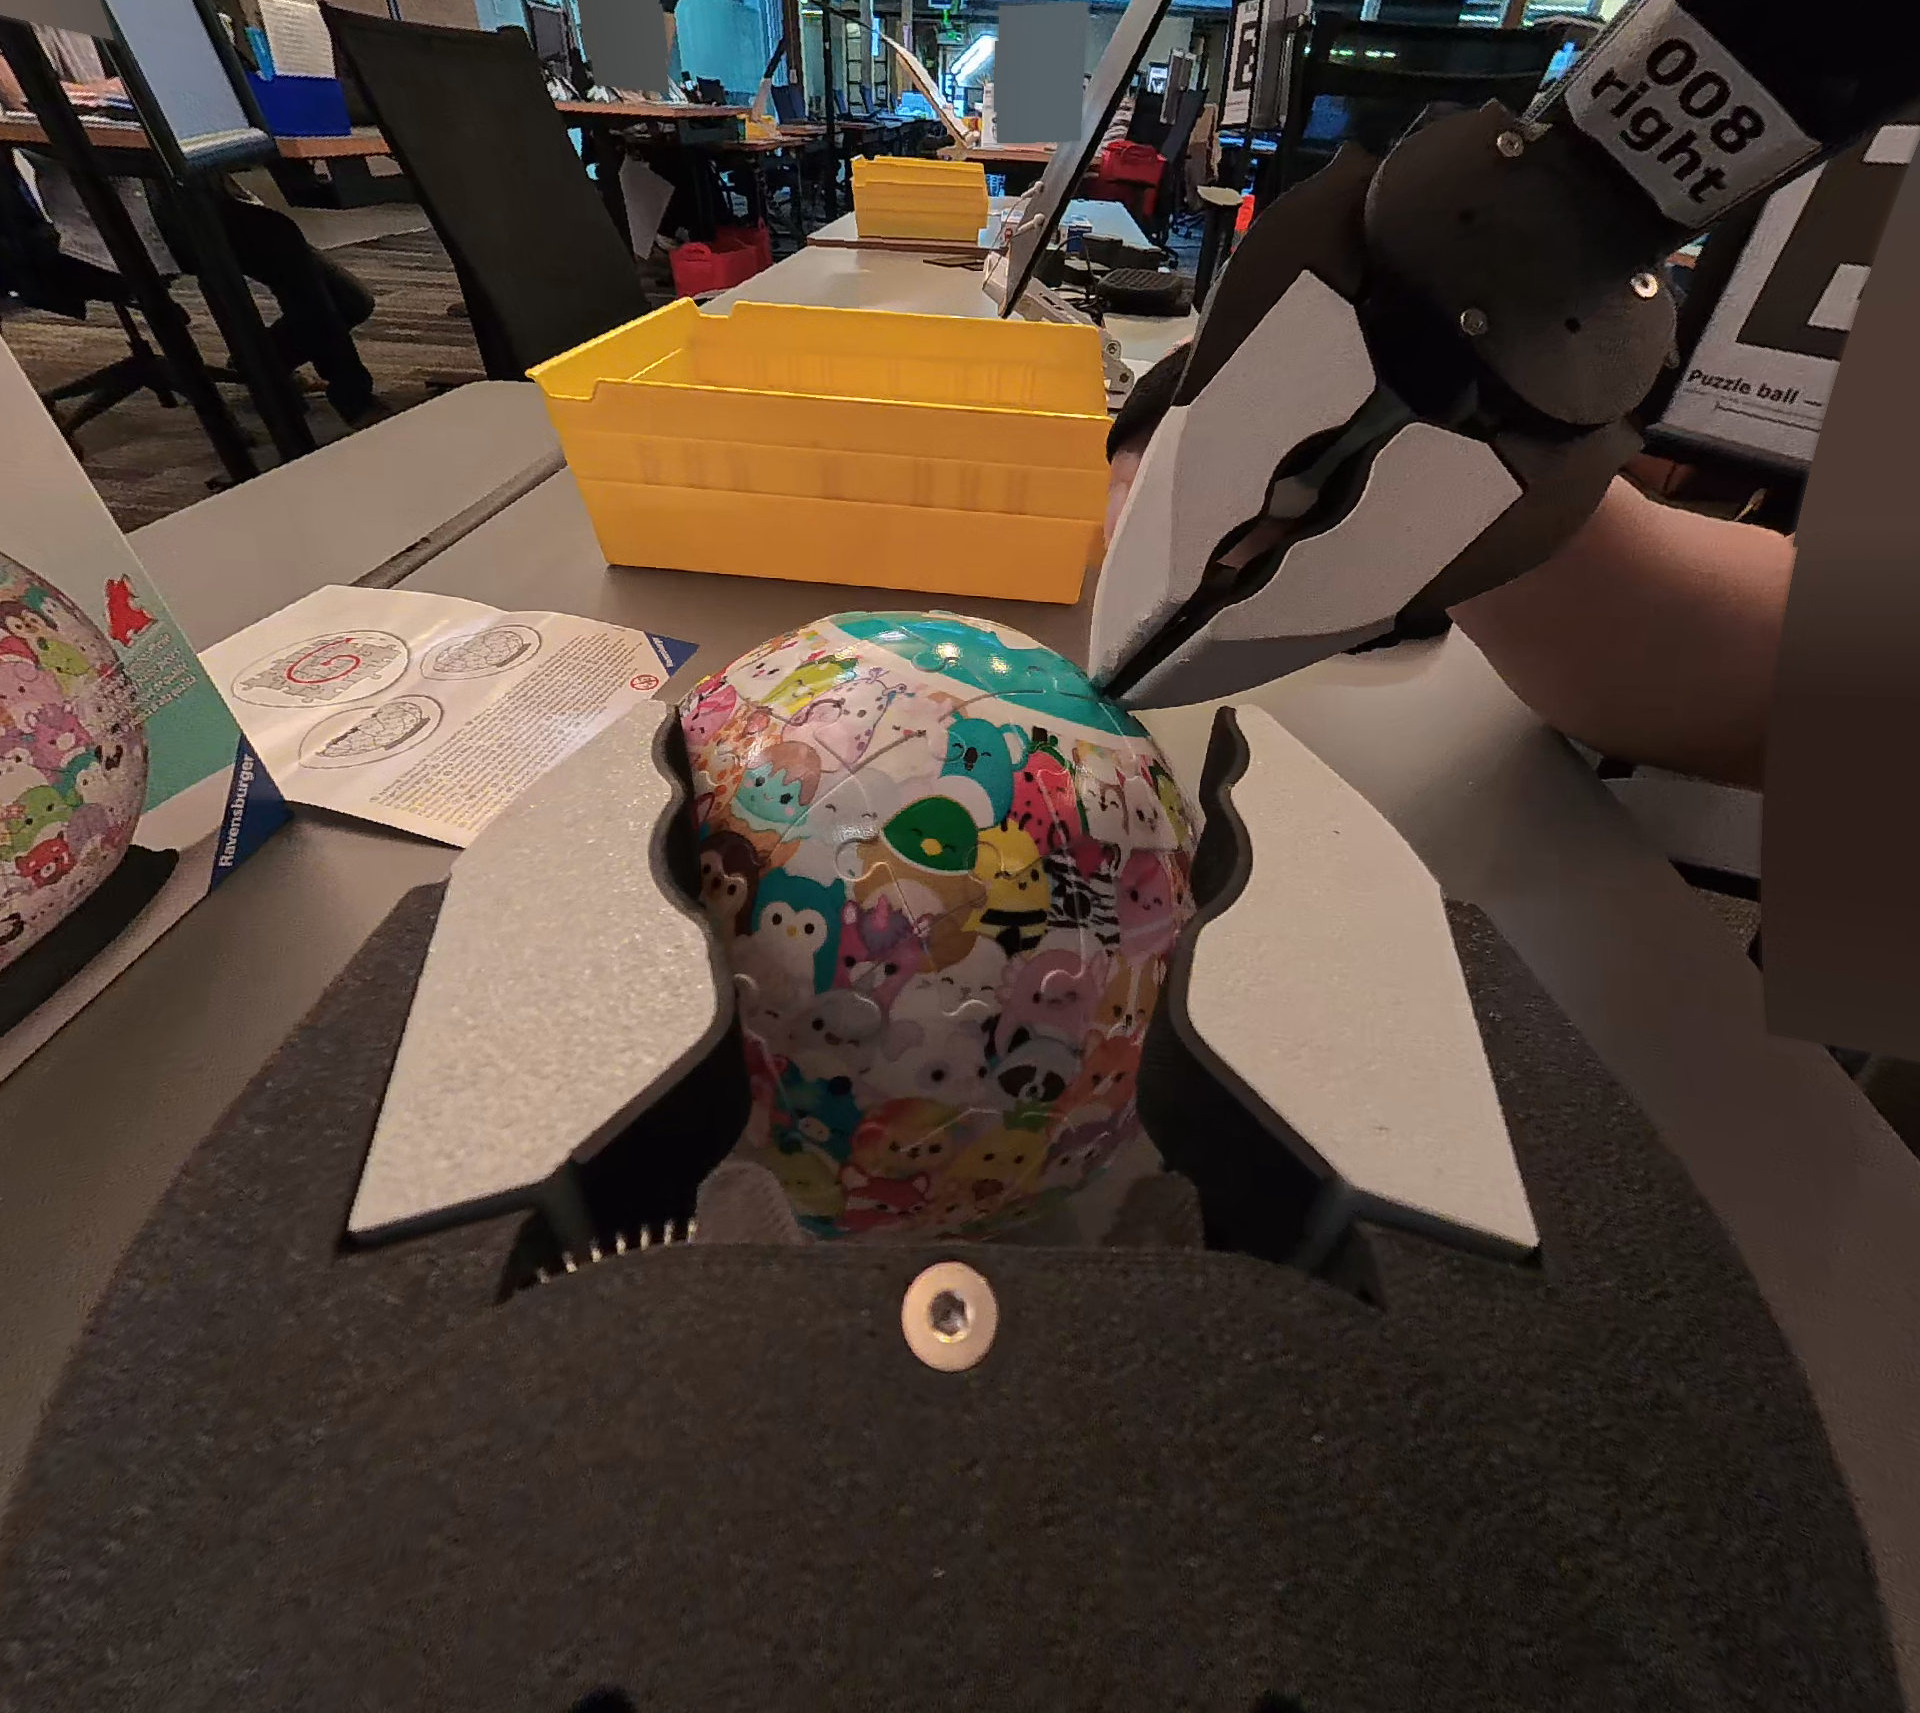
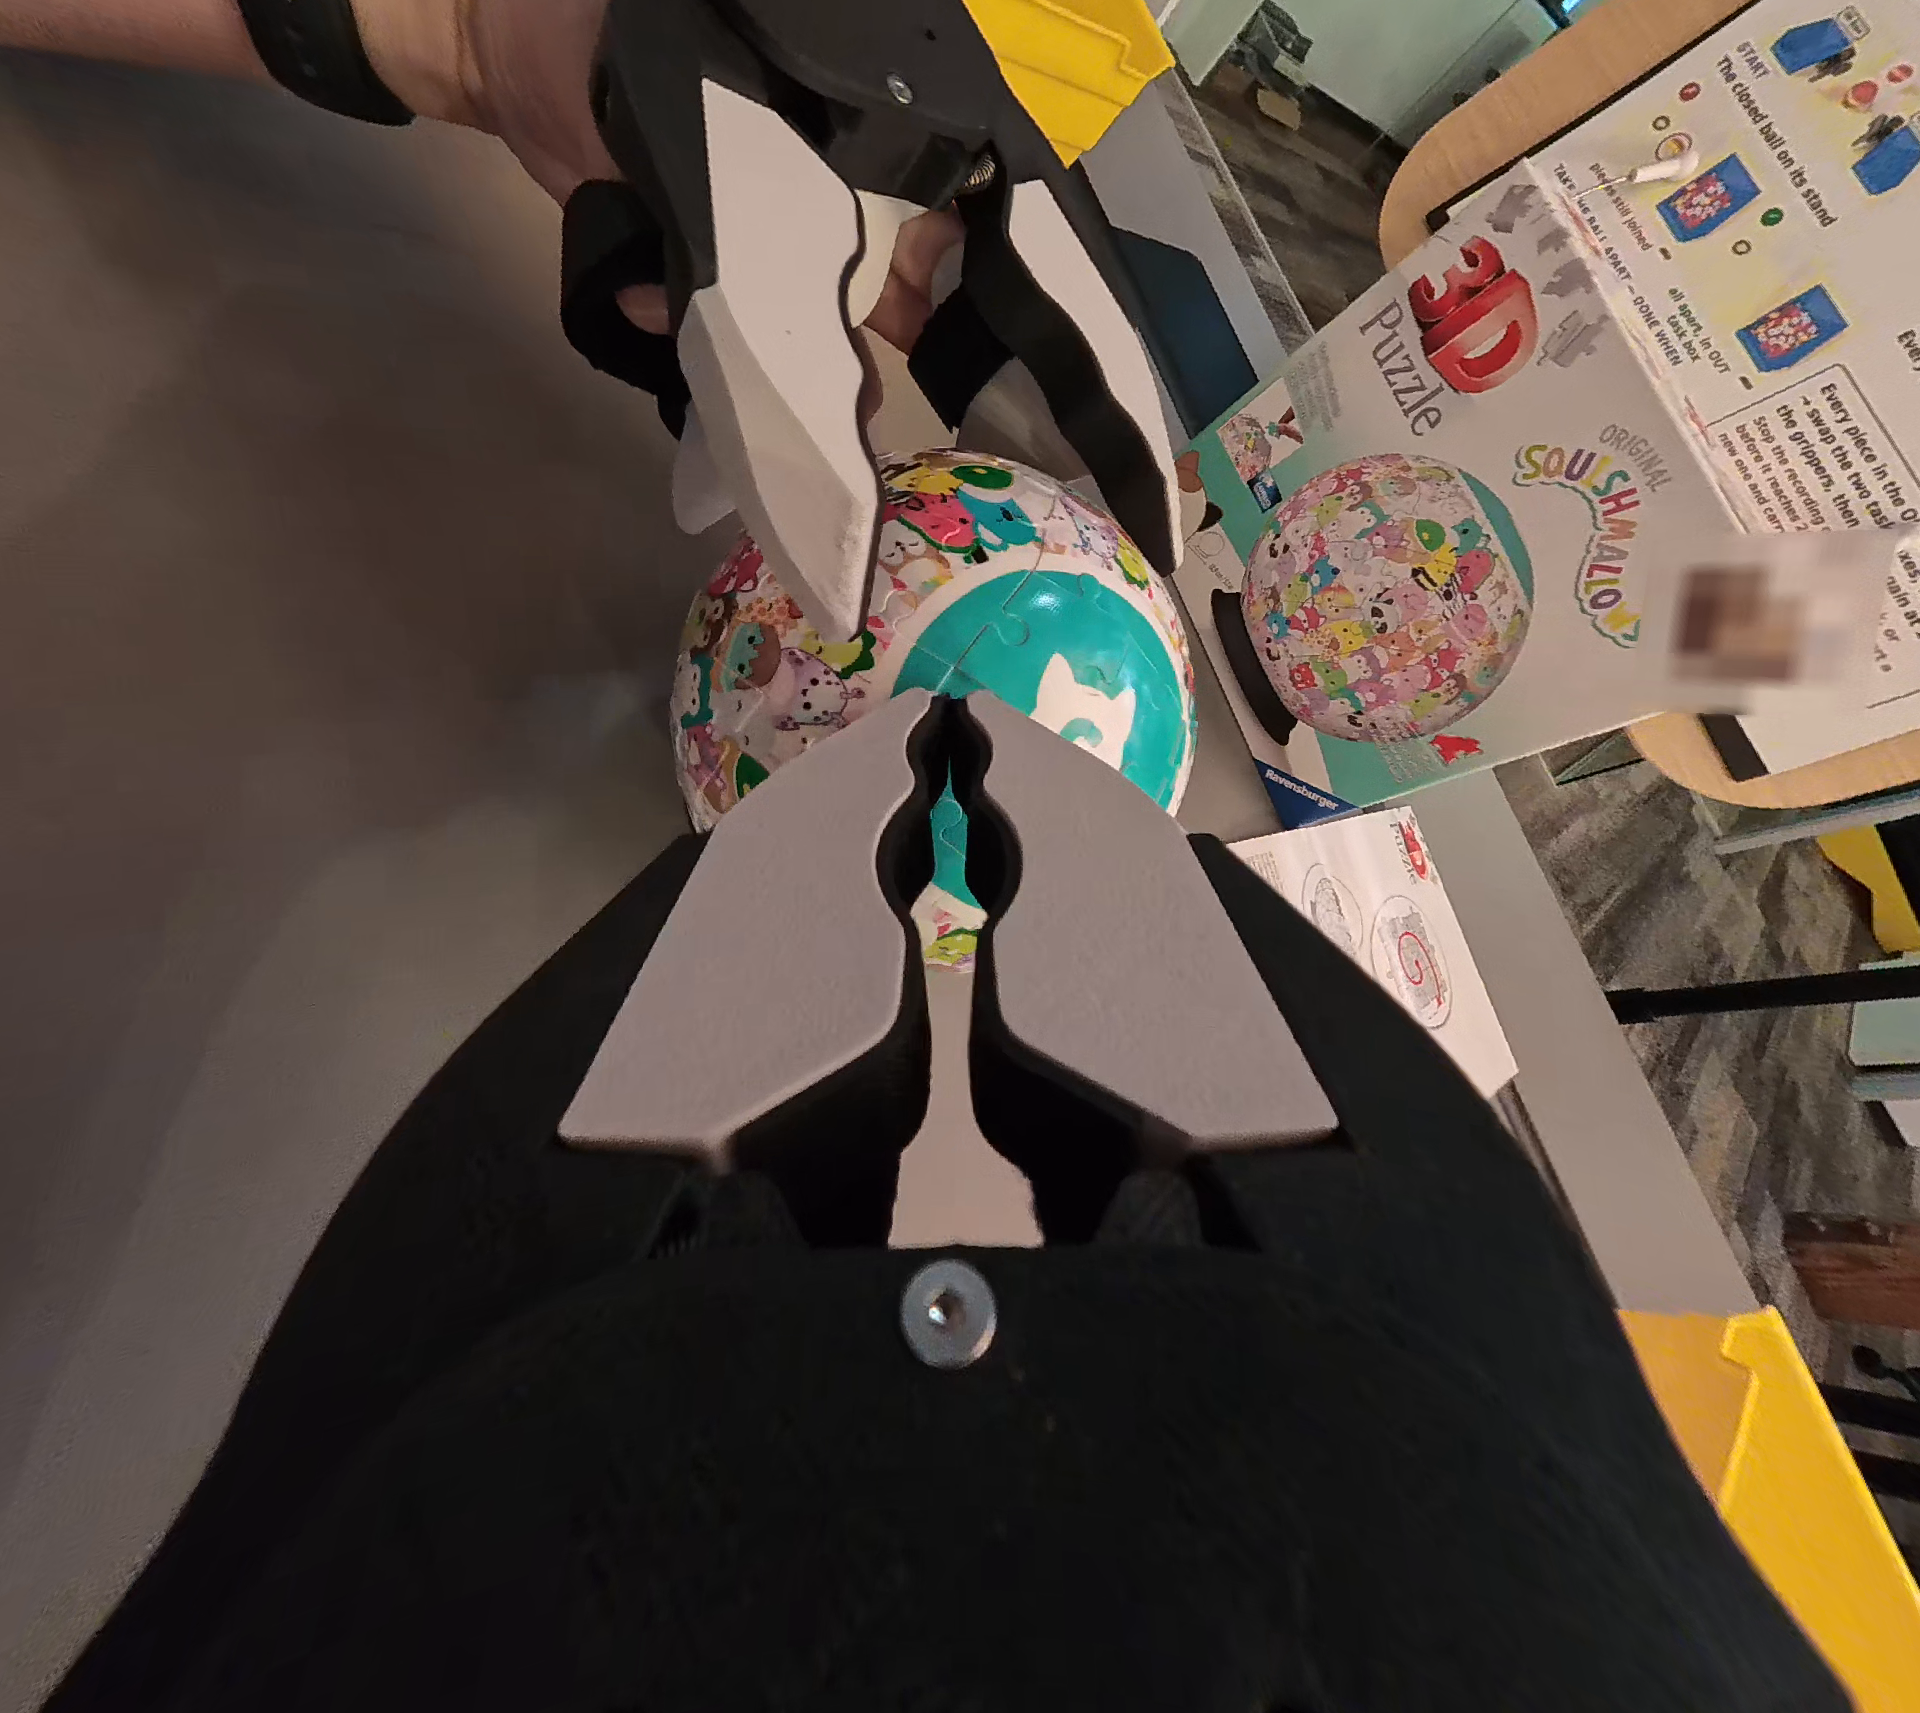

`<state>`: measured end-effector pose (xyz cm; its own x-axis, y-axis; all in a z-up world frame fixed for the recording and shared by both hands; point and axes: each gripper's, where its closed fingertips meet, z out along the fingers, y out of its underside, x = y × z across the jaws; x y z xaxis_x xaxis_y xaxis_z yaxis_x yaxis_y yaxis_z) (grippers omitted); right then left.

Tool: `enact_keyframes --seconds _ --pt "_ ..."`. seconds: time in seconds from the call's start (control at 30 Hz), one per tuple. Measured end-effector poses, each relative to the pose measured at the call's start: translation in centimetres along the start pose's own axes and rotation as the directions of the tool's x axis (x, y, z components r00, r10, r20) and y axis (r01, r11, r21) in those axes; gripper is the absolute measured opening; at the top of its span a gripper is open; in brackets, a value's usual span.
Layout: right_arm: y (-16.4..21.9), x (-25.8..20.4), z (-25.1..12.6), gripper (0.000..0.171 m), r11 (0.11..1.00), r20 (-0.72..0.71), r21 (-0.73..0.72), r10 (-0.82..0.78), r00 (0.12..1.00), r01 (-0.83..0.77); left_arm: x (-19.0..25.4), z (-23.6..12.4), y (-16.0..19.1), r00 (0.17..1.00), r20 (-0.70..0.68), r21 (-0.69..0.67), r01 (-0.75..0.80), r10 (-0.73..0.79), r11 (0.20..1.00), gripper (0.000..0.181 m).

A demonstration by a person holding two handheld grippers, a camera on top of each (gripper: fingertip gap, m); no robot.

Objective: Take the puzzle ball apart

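Puzzle ball (image 1: pixel 940 925) sat on the grey surface (image 1: pixel 468 458), wedged between the wide-spread fingers (image 1: pixel 566 967) of the left gripper (image 1: pixel 940 853), both touching its sides. Right gripper (image 2: pixel 951 713) nearly closed, holding nothing that I could see, tips at the teal cap. Judged a light, hollow shell of stiff glossy pieces: slippery, liable to pop apart. Best purchase: a seam at the cap's edge.

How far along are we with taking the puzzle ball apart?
Barely started. Done: nothing visibly removed; the puzzle ball looks whole, and the yellow bin shows no pieces from this angle. In hand: the left gripper clasps the ball by its sides, while the right gripper, tips closed, touches the teal patch. Left: prying out essentially every piece.
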<state>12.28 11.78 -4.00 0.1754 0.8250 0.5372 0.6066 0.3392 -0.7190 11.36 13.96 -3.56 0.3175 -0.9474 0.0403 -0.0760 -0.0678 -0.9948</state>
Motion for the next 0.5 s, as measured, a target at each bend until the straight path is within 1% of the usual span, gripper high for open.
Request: enact_keyframes --seconds 0.1,0.17,0.23,0.33,0.5 --pt "0.04 0.02 -0.12 0.001 0.998 0.032 0.027 0.053 0.998 -0.053 -0.10 -0.05 0.03 1.000 0.004 -0.006 -0.005 0.005 1.000 0.092" --pt "0.33 0.42 -0.24 0.001 0.999 0.015 0.039 0.022 1.000 -0.023 -0.17 -0.10 0.05 1.000 0.006 -0.006 -0.007 0.007 1.000 0.091" --pt "0.31 0.29 -0.23 0.001 0.999 0.044 0.024 0.022 0.999 -0.023 -0.16 -0.09 0.03 1.000 0.006 -0.002 -0.004 0.004 1.000 0.090" --pt "0.09 -0.17 -0.14 0.001 0.999 0.063 -0.003 -0.037 0.997 0.037 -0.21 -0.11 0.05 1.000 0.008 -0.007 -0.008 0.008 1.000 0.089" --pt "0.17 -0.26 -0.17 0.001 0.999 0.072 -0.036 -0.020 0.997 0.023 -0.16 -0.08 0.05 1.000 0.008 -0.007 -0.007 0.007 1.000 0.090"
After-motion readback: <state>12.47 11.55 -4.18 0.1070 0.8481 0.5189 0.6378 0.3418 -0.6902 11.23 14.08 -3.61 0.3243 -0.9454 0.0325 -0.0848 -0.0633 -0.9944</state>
